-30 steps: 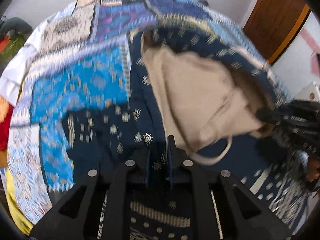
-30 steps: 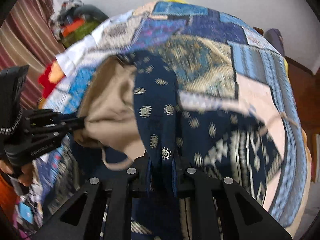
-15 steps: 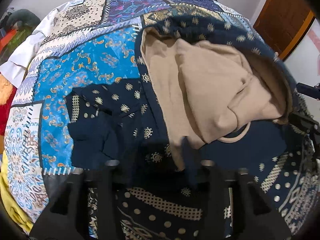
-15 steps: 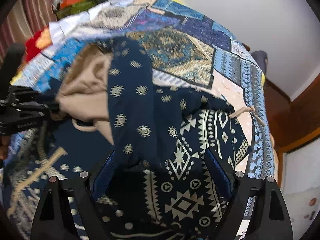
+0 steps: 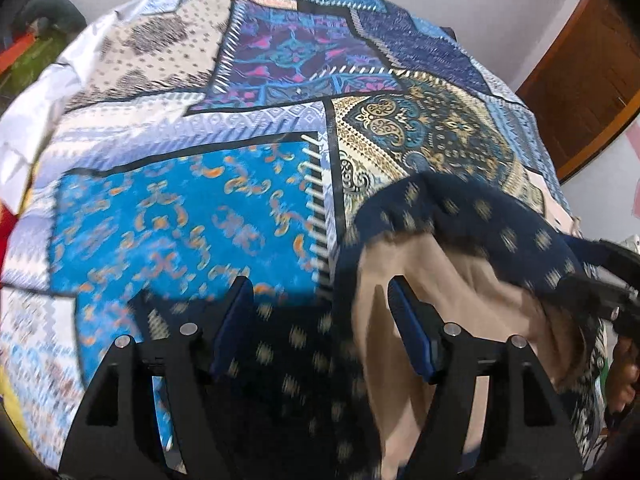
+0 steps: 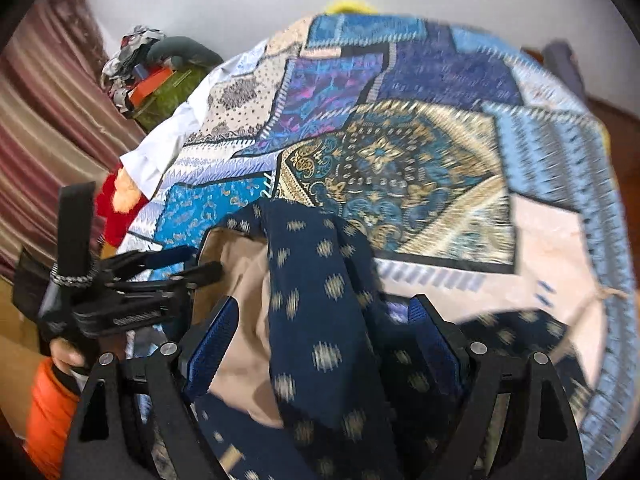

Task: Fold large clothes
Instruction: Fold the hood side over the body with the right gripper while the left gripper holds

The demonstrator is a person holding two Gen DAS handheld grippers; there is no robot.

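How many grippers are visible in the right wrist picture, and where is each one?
2. The right gripper fills the bottom of the picture, its fingers apart over the navy garment. The left gripper comes in from the left edge, at the garment's beige lining.

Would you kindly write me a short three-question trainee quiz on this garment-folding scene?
1. True or false: the left gripper is clamped on the navy gold-dotted garment with beige lining.
2. What does the garment lie on: A) a bare wooden table, B) a blue patchwork bedspread, C) a grey carpet?
3. Fill in: the right gripper's jaws stand ____.

Key
1. False: the jaws have just been opening; cloth lies between the pads, which do not press it.
2. B.
3. Open, having just opened over the garment's navy fold.
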